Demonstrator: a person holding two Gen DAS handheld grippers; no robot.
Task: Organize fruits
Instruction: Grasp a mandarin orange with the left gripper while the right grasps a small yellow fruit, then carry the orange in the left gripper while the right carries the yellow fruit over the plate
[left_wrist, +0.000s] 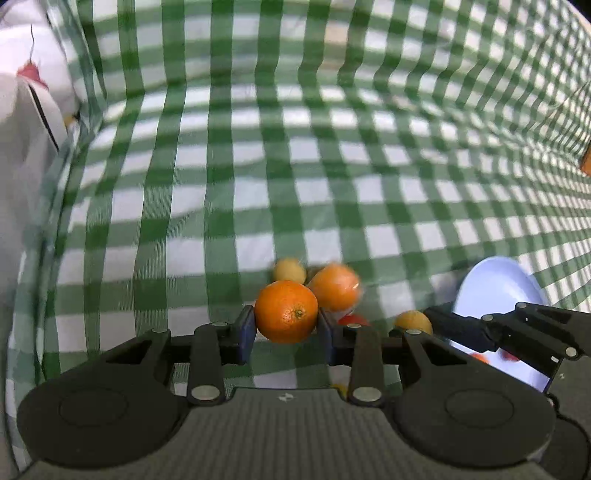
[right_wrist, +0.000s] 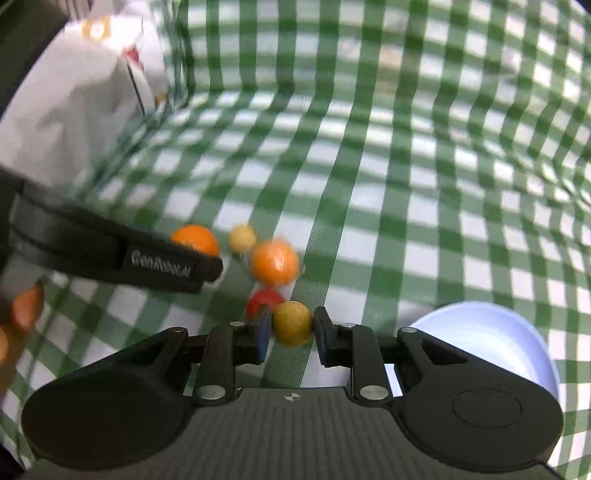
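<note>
In the left wrist view my left gripper (left_wrist: 286, 325) is shut on an orange (left_wrist: 286, 311). A second orange (left_wrist: 335, 287), a small yellow fruit (left_wrist: 290, 269), a red fruit (left_wrist: 352, 319) and another yellow fruit (left_wrist: 413, 322) lie close by on the green checked cloth. In the right wrist view my right gripper (right_wrist: 291, 328) is shut on a small yellow fruit (right_wrist: 293, 323). A red fruit (right_wrist: 264, 300) lies just behind it. A loose orange (right_wrist: 274, 262) and a pale yellow fruit (right_wrist: 242, 238) lie farther off. The left gripper (right_wrist: 207, 264) holds its orange (right_wrist: 195, 238) at the left.
A pale blue bowl (right_wrist: 491, 332) stands at the right of the fruits; it also shows in the left wrist view (left_wrist: 495, 284), partly behind the right gripper (left_wrist: 436, 321). A white bag (left_wrist: 33, 110) lies at the cloth's far left edge.
</note>
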